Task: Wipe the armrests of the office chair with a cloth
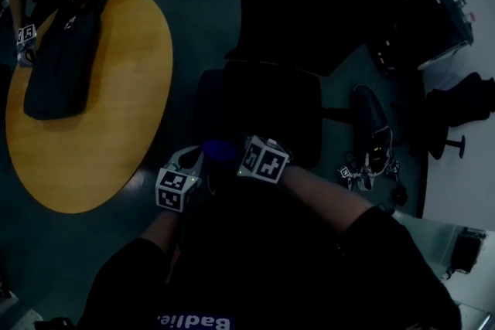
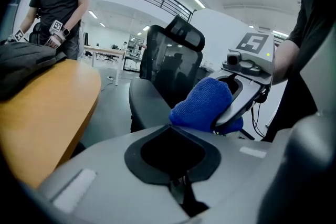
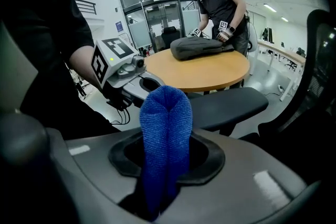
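Right hand-held gripper grasps cloth, judged soft and light, at its fold beside office chair; left hand-held gripper clenched, empty.

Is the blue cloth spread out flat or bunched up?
Bunched up: the cloth stands as a folded wad pinched in the right tool.

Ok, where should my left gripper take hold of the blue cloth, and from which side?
Probably the rounded, doubled-over end of the blue cloth that bulges free beyond the right gripper, whose jaws clamp its other end. Bring the left gripper in from that free end, jaws closing across the fold's flat sides.
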Motion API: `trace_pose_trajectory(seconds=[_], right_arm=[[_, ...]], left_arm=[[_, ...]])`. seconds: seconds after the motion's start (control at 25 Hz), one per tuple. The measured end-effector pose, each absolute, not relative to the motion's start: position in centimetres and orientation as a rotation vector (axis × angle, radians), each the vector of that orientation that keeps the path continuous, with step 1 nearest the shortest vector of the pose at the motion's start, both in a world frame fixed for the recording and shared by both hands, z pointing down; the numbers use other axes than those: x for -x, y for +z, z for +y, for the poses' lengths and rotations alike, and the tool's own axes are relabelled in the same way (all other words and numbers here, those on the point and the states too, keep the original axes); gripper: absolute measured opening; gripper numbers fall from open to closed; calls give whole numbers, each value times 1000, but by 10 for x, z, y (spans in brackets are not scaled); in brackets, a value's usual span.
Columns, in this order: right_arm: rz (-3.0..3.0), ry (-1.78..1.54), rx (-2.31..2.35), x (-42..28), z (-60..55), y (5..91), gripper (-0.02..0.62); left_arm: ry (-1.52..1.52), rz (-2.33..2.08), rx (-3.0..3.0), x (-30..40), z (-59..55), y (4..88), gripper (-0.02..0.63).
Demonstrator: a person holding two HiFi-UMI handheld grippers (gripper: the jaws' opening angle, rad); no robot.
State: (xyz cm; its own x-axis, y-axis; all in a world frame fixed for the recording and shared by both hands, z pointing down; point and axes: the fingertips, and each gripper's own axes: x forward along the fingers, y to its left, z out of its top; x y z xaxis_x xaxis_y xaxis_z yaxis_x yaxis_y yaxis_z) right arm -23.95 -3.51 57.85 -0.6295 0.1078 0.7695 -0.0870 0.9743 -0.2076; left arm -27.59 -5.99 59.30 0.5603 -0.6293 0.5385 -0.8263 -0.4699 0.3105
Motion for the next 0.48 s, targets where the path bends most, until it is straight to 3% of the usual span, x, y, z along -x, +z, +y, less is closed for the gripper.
trace_pose_trajectory(seconds=[0.24, 0.48], right_arm=[[-2315, 262, -99, 189, -66, 538, 130], [-2349, 266, -301, 88, -114, 511, 130]], left_arm=[[451, -1136, -2312, 249, -59, 570, 17], [493, -1014, -2377, 165, -56, 564, 17]])
